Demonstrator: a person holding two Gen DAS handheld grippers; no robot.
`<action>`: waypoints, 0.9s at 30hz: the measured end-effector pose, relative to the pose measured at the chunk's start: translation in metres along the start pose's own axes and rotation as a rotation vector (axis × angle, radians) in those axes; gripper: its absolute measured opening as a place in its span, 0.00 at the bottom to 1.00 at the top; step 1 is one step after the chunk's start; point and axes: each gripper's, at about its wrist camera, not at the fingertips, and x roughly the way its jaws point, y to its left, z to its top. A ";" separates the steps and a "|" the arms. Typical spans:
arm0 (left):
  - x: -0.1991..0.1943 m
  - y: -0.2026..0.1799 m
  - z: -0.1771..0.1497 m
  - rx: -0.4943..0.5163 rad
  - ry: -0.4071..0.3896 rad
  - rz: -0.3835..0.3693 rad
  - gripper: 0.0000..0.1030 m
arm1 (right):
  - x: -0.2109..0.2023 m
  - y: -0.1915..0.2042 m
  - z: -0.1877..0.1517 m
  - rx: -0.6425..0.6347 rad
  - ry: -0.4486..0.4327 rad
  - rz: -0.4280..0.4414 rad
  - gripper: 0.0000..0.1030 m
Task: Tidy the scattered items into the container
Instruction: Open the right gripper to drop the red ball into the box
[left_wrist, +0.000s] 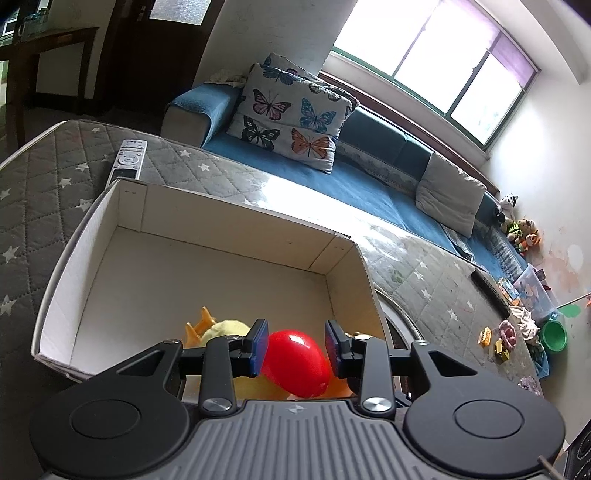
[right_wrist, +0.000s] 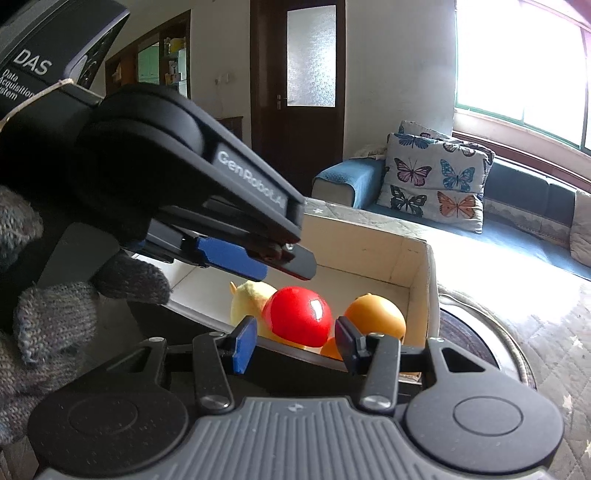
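A shallow white cardboard box (left_wrist: 207, 236) sits on a worktop covered in grey quilted cloth with white stars (left_wrist: 44, 184). In its near corner lie a glossy red plastic ball (left_wrist: 297, 363), a pale yellow plush toy (left_wrist: 225, 328) at the ball's 10 o'clock, and a smooth orange round fruit-shaped toy (right_wrist: 375, 317) at the ball's 3 o'clock in the right wrist view. The left gripper (left_wrist: 295, 345) hangs over the box with its jaws spread either side of the red ball, touching nothing. The right gripper (right_wrist: 295, 341) hovers at the box's near wall, jaws spread and empty. A hand in a grey knitted glove (right_wrist: 55, 314) holds the left gripper. A silver remote control (left_wrist: 127, 162) lies beyond the box at 11 o'clock.
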 end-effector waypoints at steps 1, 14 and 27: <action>-0.001 0.001 -0.001 -0.001 0.000 0.001 0.35 | -0.001 0.000 -0.001 0.000 0.000 -0.001 0.46; -0.031 0.014 -0.024 -0.012 -0.018 0.013 0.35 | -0.019 0.000 -0.012 0.010 0.002 -0.015 0.47; -0.038 0.016 -0.058 -0.014 0.024 0.019 0.35 | -0.042 0.009 -0.047 0.024 0.036 -0.012 0.58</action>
